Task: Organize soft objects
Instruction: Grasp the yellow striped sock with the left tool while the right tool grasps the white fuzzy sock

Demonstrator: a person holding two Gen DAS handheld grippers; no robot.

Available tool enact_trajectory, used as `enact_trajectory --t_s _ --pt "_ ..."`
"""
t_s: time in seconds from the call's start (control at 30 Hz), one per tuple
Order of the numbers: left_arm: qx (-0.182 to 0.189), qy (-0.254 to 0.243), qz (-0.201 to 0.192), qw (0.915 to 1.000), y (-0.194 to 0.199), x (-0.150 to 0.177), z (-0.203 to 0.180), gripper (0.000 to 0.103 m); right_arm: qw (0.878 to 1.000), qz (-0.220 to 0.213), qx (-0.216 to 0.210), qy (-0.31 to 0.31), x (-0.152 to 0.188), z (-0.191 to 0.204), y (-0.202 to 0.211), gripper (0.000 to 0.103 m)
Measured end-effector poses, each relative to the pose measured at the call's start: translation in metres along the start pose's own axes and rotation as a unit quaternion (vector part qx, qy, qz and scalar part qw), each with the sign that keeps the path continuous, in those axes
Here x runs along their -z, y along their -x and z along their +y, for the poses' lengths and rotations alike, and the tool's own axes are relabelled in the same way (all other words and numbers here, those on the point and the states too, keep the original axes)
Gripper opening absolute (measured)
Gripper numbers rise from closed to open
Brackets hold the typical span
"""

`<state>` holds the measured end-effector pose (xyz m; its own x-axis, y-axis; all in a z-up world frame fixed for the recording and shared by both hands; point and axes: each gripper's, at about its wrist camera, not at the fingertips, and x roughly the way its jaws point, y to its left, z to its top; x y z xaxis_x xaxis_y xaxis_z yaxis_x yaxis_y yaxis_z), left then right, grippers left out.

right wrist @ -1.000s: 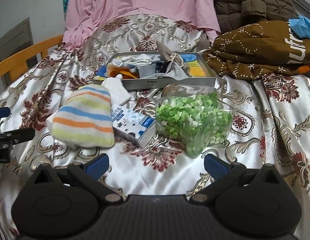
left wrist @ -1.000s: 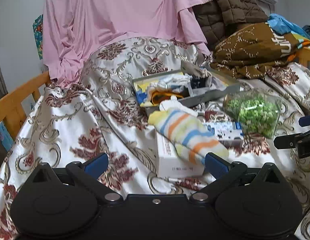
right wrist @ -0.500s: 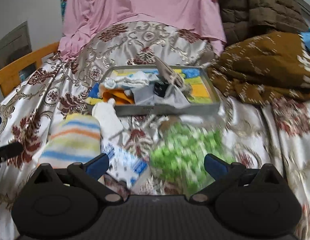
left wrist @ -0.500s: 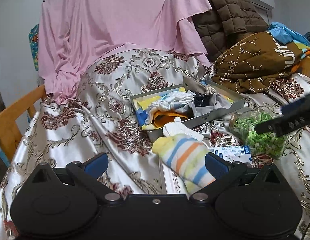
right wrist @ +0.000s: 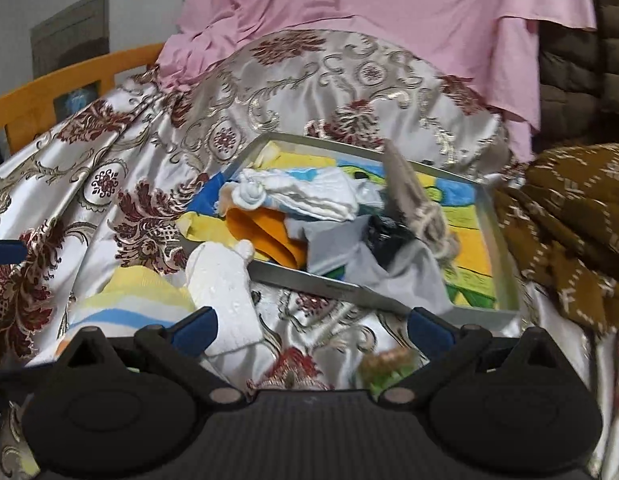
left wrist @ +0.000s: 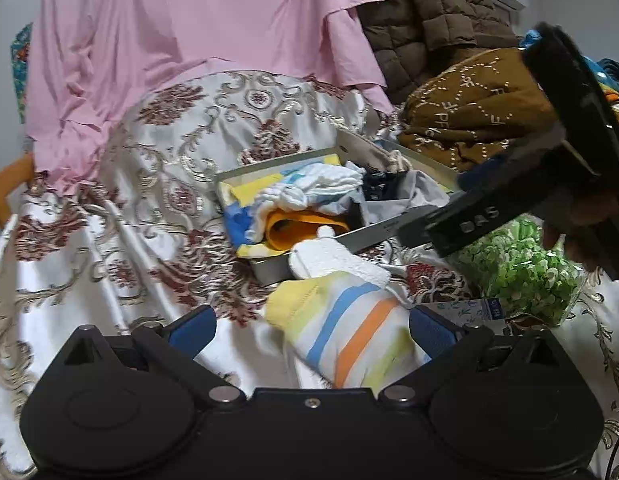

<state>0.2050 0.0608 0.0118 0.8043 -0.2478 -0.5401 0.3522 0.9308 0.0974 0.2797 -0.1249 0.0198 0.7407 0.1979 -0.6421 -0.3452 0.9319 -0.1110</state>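
A striped yellow, blue and orange sock [left wrist: 349, 332] lies on the patterned bedspread, partly between my open left gripper's [left wrist: 309, 330] fingers. A white sock [left wrist: 333, 258] lies just beyond it, against a grey tray [left wrist: 269, 270]. The tray holds a pile of socks and cloths [left wrist: 309, 196]. In the right wrist view, my right gripper [right wrist: 311, 326] is open and empty, hovering in front of the tray [right wrist: 489, 208], with the white sock [right wrist: 221, 280] by its left finger and the striped sock [right wrist: 129, 304] further left. The right gripper's body also shows in the left wrist view [left wrist: 509, 200], above the tray's near right side.
A clear bag of green pieces [left wrist: 521, 268] lies right of the striped sock, next to a small printed box [left wrist: 465, 310]. A brown patterned blanket [left wrist: 469, 112], a brown quilted jacket [left wrist: 429, 20] and a pink garment [left wrist: 189, 40] pile up behind. An orange wooden rail [right wrist: 69, 80] runs at the left.
My right gripper has moved forward over the green bag to the tray. My left gripper has closed in on the striped sock, which now lies partly between its fingers.
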Motion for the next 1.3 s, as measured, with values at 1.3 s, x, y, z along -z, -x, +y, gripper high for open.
enact_trajectory --t_s 1.3 --pt "0.083 0.018 0.01 0.9964 -0.053 0.012 0.02 0.068 0.99 0.087 -0.099 -0.043 -0.028 0.014 -0.097 0.1"
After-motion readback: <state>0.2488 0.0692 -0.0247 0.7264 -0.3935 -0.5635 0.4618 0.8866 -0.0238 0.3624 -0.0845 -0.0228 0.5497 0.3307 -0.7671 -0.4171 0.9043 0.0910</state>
